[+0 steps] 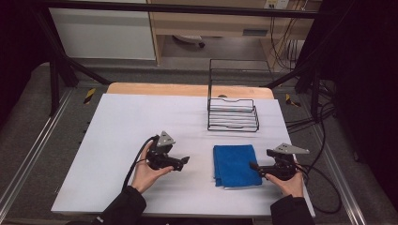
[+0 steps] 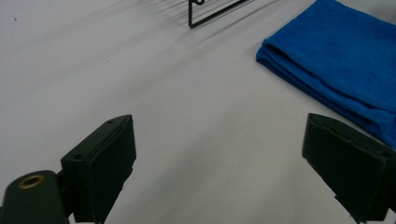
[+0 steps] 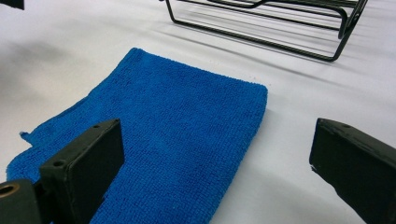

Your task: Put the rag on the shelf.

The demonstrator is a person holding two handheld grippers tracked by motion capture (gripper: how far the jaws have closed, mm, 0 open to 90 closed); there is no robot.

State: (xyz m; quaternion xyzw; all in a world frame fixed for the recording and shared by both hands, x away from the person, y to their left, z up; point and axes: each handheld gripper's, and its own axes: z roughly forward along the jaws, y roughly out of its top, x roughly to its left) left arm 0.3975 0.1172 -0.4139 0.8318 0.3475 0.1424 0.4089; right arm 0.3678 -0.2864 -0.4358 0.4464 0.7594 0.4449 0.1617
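A white table (image 1: 122,140) holds a black wire rack (image 1: 233,115), with a folded blue towel (image 1: 236,165) lying flat just in front of it. Flanking the towel, left gripper (image 1: 184,161) and right gripper (image 1: 253,166) gape wide, holding nothing. Pinching opposite edges low should lift it evenly.

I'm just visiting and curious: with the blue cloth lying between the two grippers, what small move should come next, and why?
Probably ease the right gripper forward onto the blue cloth's near edge and close. Its jaws are open and empty, right beside the folded cloth, while the left gripper is farther off.
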